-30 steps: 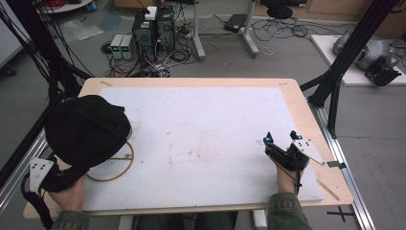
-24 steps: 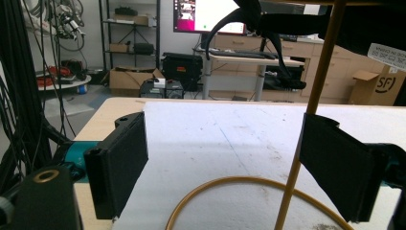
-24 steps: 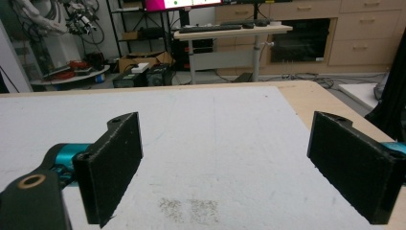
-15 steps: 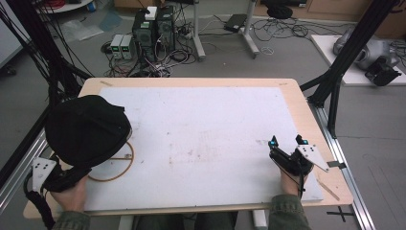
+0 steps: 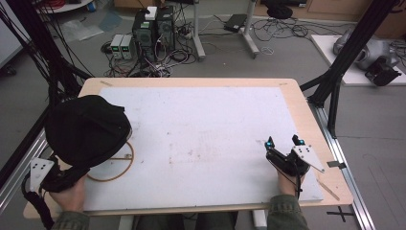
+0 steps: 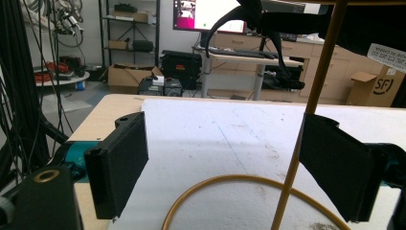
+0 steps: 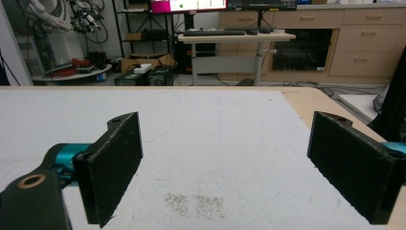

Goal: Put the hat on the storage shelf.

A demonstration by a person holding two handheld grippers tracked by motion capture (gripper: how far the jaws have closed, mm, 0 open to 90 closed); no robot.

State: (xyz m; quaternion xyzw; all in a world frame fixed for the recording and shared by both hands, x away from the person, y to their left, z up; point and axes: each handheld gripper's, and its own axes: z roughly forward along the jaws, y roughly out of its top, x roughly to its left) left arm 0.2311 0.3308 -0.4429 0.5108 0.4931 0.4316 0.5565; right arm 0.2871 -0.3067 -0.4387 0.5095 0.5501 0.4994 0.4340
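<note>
Left gripper [image 6: 222,125] first: its jaws stand wide apart and clamp nothing. In the left gripper view, a tan cord loop [image 6: 230,177] lies on the white board [image 5: 206,124] right between them, and one stretch of that cord runs straight up just inside the right-hand jaw, maybe brushing it, hard to call. It leads up to the black fabric bag [image 5: 86,127], which hangs over the gripper. From the high view, that bag sits at the table's [image 5: 306,110] near-left corner, covering the jaws, with the loop poking out on its right side. The person's left hand [image 5: 72,194] is tucked at the near edge.

The right gripper [image 5: 282,142] is well apart from all that, over at the near-right of the board. It's also gaping wide, with only bare board between the jaws.

As for what's changed over the last second: honestly not much. The right gripper has slid a touch back toward the person, and the bag, loop and left gripper look the same as before. My read is the left side is lined up for a pinch on the cord but hasn't committed, and the right is just parking itself out of the way. So the grab is yet to start.
</note>
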